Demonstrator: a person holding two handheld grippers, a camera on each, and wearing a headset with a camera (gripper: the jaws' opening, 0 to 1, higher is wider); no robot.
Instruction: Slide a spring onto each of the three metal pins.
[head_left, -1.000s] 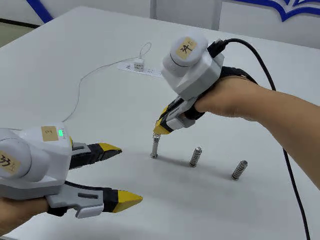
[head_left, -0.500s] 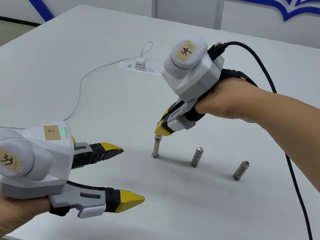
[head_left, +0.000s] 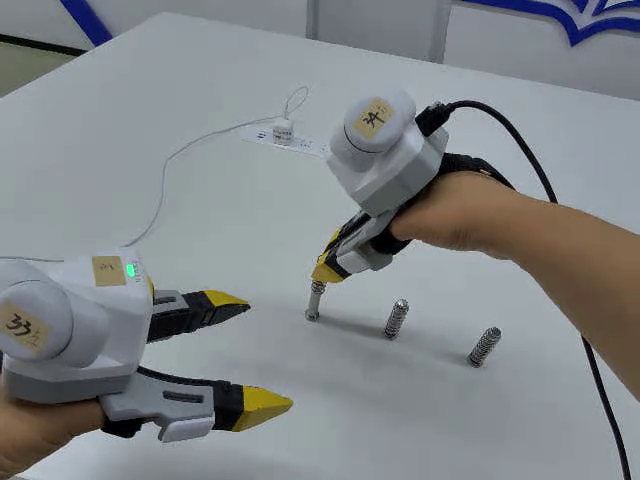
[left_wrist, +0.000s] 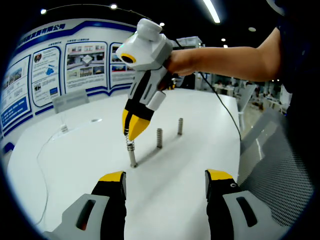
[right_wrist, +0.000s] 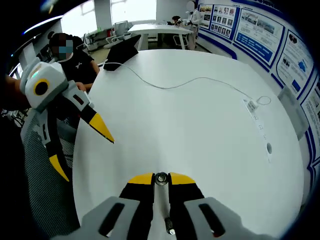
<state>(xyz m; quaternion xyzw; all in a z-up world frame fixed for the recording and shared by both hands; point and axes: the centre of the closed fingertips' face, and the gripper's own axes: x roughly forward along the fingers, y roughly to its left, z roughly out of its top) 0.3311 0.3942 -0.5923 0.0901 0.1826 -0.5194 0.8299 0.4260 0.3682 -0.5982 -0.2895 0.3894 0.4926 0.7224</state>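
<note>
Three metal pins stand in a row on the white table (head_left: 150, 150). My right gripper (head_left: 325, 272) is shut on a spring (right_wrist: 161, 178), holding it around the top of the left pin (head_left: 314, 303). The middle pin (head_left: 397, 318) and the right pin (head_left: 484, 346) each carry a spring. My left gripper (head_left: 258, 352) hovers open and holds nothing at the near left, clear of the pins. In the left gripper view, my left gripper (left_wrist: 165, 176) frames the left pin (left_wrist: 132, 155), with the right gripper (left_wrist: 132, 131) on top of it.
A thin white cable (head_left: 180, 150) runs across the far table to a small white plug (head_left: 283, 131) on a flat strip. A black cable (head_left: 520, 140) trails from the right gripper off the table's right side. Bare tabletop surrounds the pins.
The right gripper has sunk a little along the left pin with the spring. The left gripper has stayed open in about the same place.
</note>
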